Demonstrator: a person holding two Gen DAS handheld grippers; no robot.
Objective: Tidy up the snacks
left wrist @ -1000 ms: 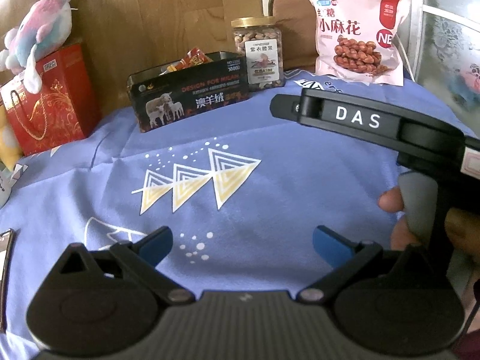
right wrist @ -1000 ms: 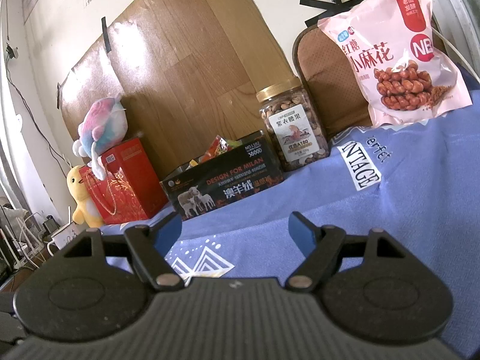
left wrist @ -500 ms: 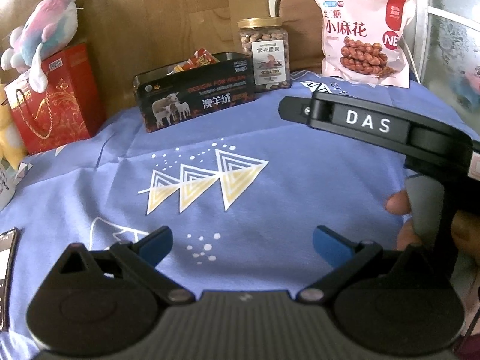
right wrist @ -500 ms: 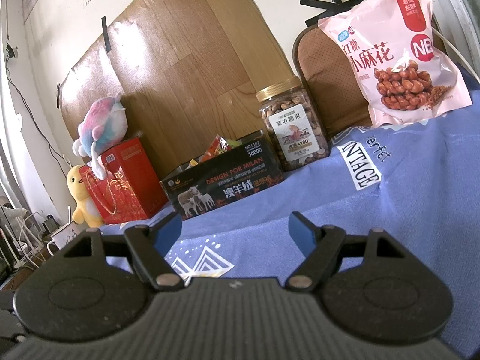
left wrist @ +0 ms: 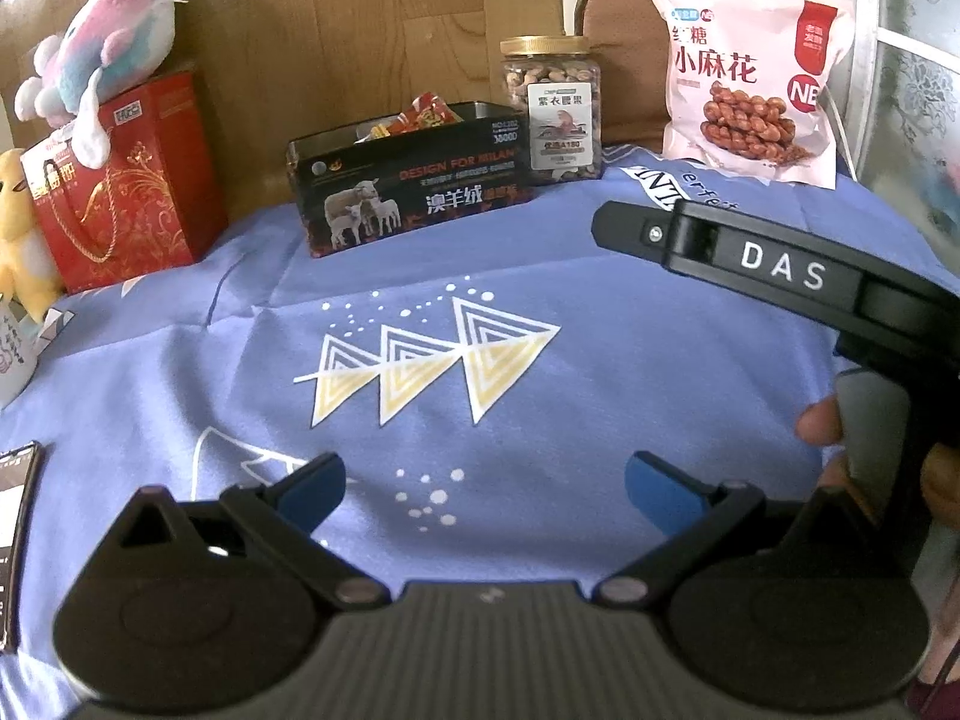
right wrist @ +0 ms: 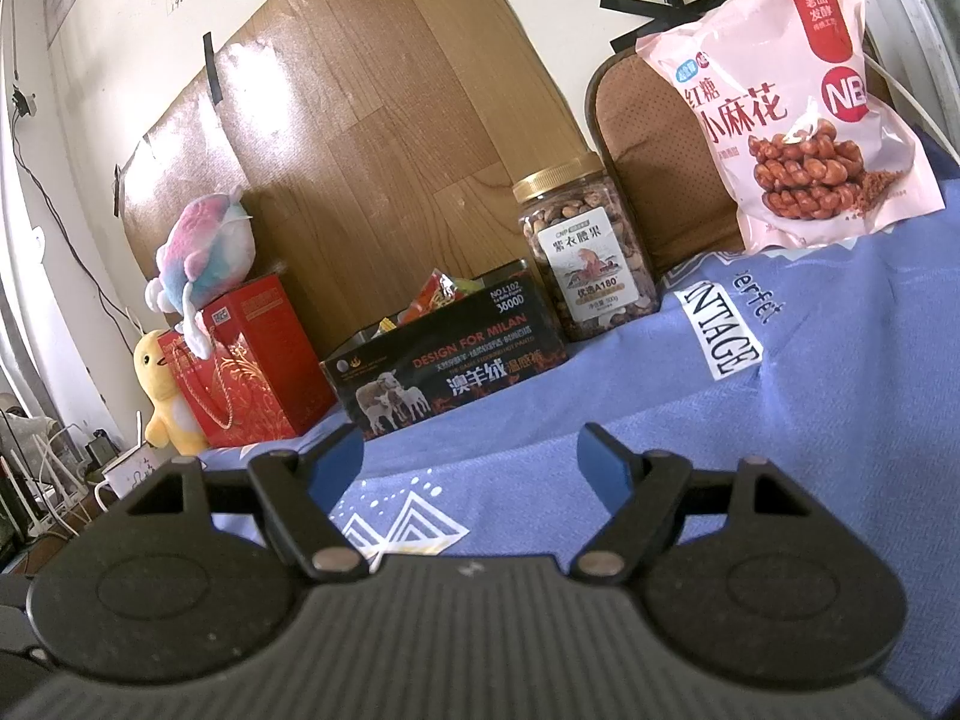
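Note:
A black tin box (left wrist: 414,180) with small snack packets (left wrist: 420,117) in it stands at the back of the blue cloth; it also shows in the right wrist view (right wrist: 444,360). A nut jar (left wrist: 555,111) with a gold lid stands right of it, and also shows in the right wrist view (right wrist: 585,252). A pink snack bag (left wrist: 750,78) leans upright at the far right, and also shows in the right wrist view (right wrist: 804,96). My left gripper (left wrist: 485,483) is open and empty above the cloth. My right gripper (right wrist: 471,459) is open and empty, low over the cloth.
A red gift bag (left wrist: 120,180) with a plush toy (left wrist: 102,60) on it stands at the back left, beside a yellow duck toy (right wrist: 162,390). A phone (left wrist: 15,534) lies at the left edge. The right gripper's body (left wrist: 780,276) crosses the left view. A wooden board (right wrist: 372,120) stands behind.
The left gripper has drifted back a little, so the box, jar and bag look slightly farther. The right gripper has not moved. Both stay open.

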